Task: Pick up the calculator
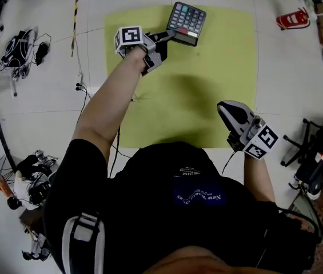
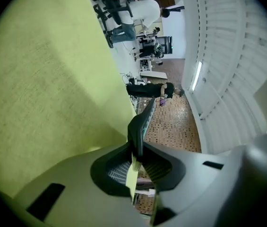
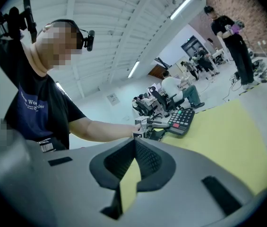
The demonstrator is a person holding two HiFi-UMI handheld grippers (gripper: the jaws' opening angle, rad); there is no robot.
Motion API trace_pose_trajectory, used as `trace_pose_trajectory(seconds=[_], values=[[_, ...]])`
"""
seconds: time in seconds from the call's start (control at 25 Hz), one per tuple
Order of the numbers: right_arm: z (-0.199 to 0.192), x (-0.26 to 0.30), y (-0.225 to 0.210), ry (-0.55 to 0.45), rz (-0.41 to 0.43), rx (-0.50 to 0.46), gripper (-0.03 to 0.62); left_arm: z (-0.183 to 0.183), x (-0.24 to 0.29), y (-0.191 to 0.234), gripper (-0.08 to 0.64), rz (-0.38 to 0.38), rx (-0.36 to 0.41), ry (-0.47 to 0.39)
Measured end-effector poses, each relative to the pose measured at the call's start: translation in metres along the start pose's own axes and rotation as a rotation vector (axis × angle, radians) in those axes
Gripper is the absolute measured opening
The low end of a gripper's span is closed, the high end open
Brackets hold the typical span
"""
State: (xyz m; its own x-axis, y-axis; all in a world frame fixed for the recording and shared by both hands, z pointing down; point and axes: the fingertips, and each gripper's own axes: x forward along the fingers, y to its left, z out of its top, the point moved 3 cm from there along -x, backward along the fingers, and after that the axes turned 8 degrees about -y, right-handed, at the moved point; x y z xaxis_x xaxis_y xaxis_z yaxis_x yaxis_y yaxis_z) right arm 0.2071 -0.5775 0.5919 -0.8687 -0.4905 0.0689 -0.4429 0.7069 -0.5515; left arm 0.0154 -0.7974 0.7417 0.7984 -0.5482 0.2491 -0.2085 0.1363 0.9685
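At the far edge of the yellow-green mat, your left gripper grasps the calculator in its fingers; your right gripper hangs well apart, fingers clenched together.

— Where's the calculator?
— Over the far edge of the mat, its near left corner between the left gripper's jaws.
— And the right gripper?
— Over the mat's near right part, well apart from the calculator.
— Beside the mat?
— Cables on the floor to the left, a chair base to the right.
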Motion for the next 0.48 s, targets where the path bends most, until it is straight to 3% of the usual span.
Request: trace_pose_trajectory(seconds=[0.24, 0.48], values=[[0.003, 0.006, 0.013, -0.004, 0.018, -0.018, -0.014, -0.011, -0.024, -0.025, 0.066, -0.094, -0.051, -0.062], [0.021, 0.003, 0.035, -0.021, 0.02, -0.085, -0.014, -0.031, -0.072, -0.095, 0.066, -0.21, -0.012, -0.106]])
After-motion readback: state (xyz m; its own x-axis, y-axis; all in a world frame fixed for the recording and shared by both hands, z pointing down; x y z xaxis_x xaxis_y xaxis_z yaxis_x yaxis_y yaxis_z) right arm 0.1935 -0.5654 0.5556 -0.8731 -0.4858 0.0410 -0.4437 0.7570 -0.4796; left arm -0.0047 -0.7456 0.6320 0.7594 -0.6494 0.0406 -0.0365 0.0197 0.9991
